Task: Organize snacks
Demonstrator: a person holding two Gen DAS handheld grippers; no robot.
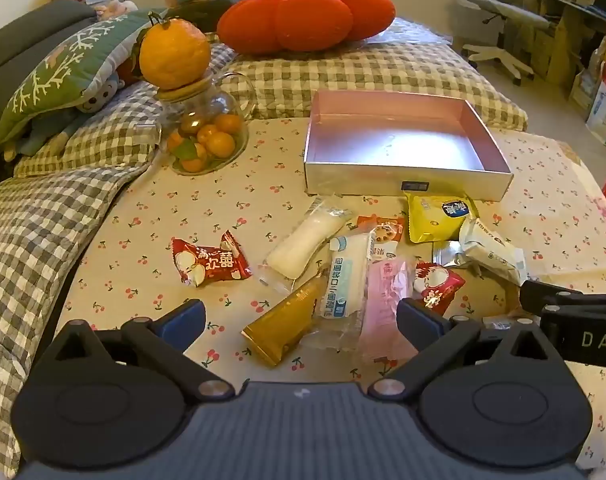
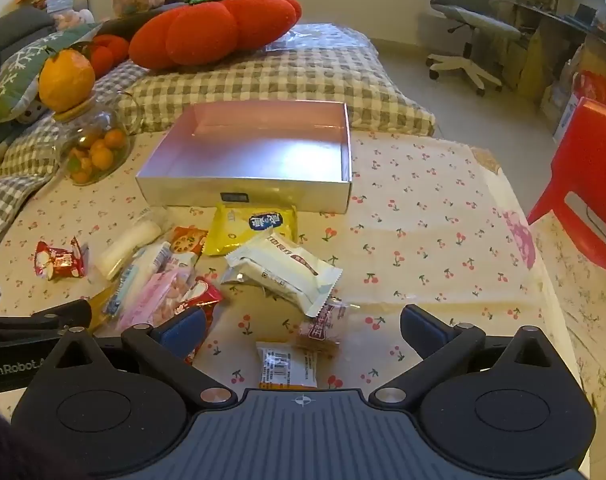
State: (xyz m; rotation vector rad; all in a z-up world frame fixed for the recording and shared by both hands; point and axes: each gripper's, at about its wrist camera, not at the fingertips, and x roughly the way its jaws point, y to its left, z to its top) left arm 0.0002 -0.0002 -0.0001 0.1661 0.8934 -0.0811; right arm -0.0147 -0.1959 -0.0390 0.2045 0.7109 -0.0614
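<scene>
Several crinkly snack packets [image 1: 343,272], rectangular silver box [image 1: 403,184]

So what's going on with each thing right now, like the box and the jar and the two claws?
Left claw: open, nothing in it.
Right claw: open, nothing in it.
Silver box: lid off, nothing inside.
Glass jar: upright, holds small oranges, wooden lid on.
Big orange: sitting on the jar's lid.
Yellow snack packet: sealed, lying in front of the box, touching its wall.
Red snack packet: sealed, lying apart from the pile.
</scene>
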